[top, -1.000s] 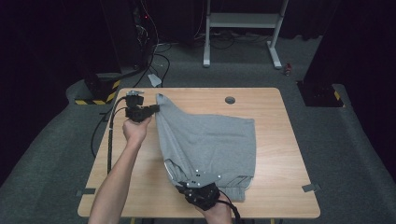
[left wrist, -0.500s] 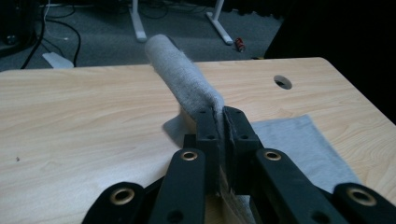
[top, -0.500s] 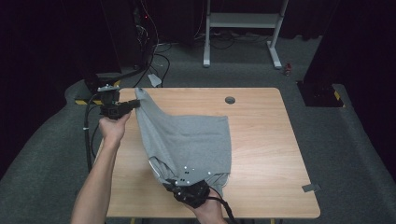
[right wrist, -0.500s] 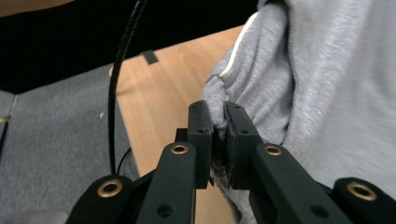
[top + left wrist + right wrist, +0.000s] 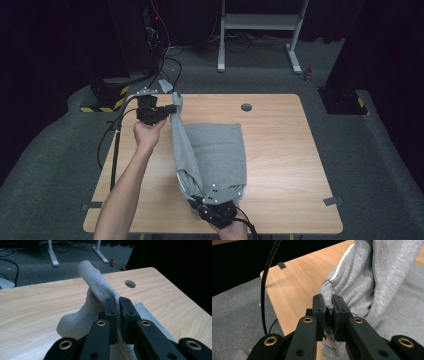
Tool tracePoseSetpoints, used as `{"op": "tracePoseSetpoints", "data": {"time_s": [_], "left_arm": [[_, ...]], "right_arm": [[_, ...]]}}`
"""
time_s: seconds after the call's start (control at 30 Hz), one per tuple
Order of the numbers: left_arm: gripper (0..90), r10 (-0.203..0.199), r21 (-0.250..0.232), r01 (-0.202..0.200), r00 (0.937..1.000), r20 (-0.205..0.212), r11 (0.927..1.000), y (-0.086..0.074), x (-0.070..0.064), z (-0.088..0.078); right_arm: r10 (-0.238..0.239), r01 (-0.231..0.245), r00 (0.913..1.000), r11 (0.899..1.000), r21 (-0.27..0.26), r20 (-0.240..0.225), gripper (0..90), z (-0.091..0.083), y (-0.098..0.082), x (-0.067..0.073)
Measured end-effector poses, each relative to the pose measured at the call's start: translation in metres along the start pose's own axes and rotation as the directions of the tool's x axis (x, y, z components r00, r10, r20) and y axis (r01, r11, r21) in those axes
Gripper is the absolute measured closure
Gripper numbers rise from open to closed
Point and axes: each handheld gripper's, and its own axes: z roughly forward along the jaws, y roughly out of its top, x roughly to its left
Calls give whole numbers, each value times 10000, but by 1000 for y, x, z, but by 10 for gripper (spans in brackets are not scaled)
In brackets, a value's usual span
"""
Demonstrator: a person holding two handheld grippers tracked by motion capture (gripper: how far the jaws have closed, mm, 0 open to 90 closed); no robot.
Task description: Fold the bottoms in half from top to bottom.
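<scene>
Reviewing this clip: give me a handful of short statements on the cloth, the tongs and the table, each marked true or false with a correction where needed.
1. The left tongs are shut on the grey fabric garment. True.
2. The right tongs stand open above the garment. False: they are shut on a bunch of its grey cloth.
3. The light wooden table has a round hole near its far edge. True.
4. The garment lies fully flat on the table. False: the edge on the person's left is lifted and stretched between the two tongs.
5. The garment shows a white stripe in the right gripper view. True.
</scene>
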Motion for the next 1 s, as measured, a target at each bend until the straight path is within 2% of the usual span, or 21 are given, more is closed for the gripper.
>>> {"op": "tracePoseSetpoints", "data": {"time_s": [0.17, 0.27, 0.43, 0.57, 0.67, 0.77, 0.93, 1.0], "left_arm": [[853, 100, 129, -102, 9998, 173, 9999, 4, -11, 11], [853, 222, 240, -226, 9996, 172, 9995, 5, -16, 16], [853, 325, 215, -333, 9988, 367, 9992, 7, -27, 26], [853, 498, 239, -506, 9982, 339, 9984, 6, -35, 31], [853, 509, 113, -511, 9984, 228, 9986, 5, -39, 30], [853, 487, 13, -488, 9982, 349, 9988, 4, -44, 30], [853, 504, 3, -505, 9976, 465, 9987, 1, -52, 39], [852, 469, 50, -471, 9979, 442, 9989, -1, -54, 41]], "right_arm": [[158, -159, 9995, 9999, 30, 256, 822, -7, -8, -2], [415, -414, 9987, 9991, -25, 303, 822, -11, -13, -6], [564, -557, 9968, 9984, -136, 563, 822, -18, -21, -9], [632, -617, 9953, 9978, -232, 739, 821, -23, -26, -11], [777, -751, 9930, 9967, -316, 890, 819, -28, -32, -13], [800, -762, 9917, 9962, -418, 1008, 819, -30, -38, -13], [776, -732, 9910, 9963, -442, 1093, 819, -35, -43, -13], [1012, -967, 9898, 9941, -487, 1006, 818, -38, -45, -15]]}}
